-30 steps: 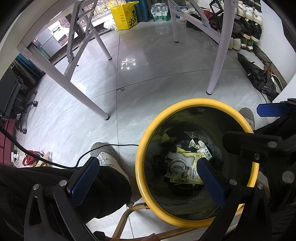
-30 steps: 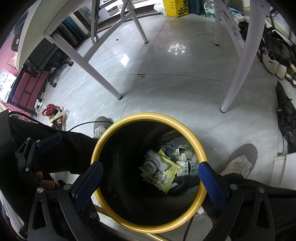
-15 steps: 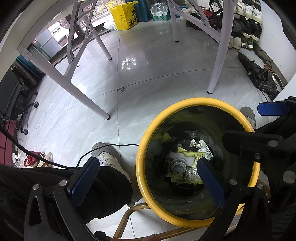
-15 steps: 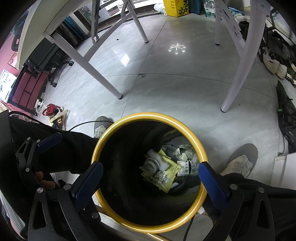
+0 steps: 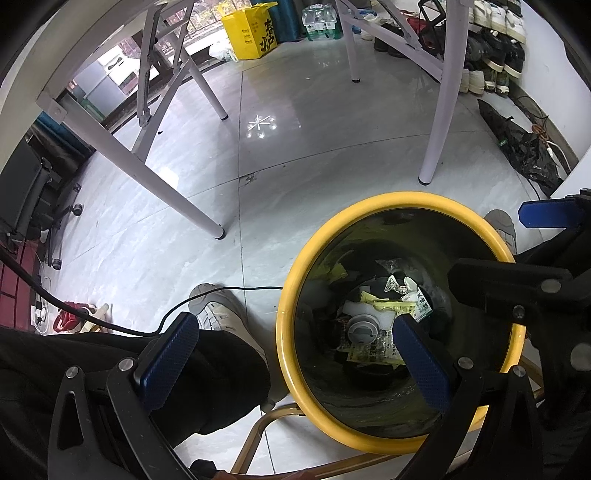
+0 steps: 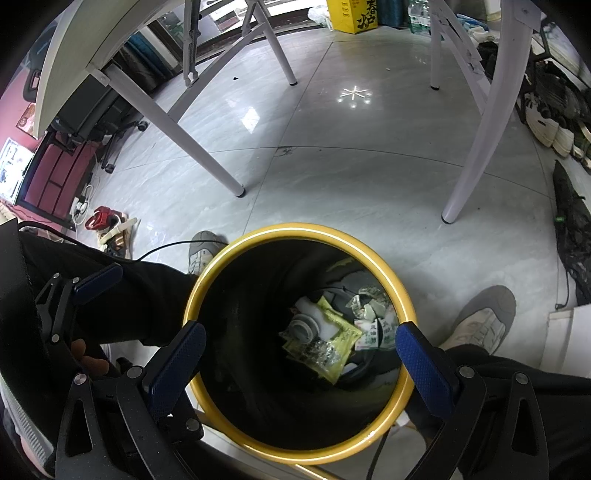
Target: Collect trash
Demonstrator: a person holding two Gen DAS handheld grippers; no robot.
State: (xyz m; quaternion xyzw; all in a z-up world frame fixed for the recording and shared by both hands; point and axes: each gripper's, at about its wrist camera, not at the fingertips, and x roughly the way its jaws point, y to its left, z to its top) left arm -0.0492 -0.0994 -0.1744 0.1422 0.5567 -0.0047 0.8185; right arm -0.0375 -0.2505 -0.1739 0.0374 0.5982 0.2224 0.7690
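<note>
Grippers (image 5: 295,354) (image 6: 301,356) both wide over bin (image 6: 207,280)

Wrapper (image 6: 325,350) print prob. illegible

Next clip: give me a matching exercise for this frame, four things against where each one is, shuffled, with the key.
Things:
1. bin
2. yellow wrapper
3. yellow box
4. right claw

Places:
A. far end of the floor, by the water bottles
B. at the bottom of the bin
C. open, above the bin's mouth
D. on the floor between the person's shoes

Pairs: 1-D, 2-B, 3-A, 4-C
</note>
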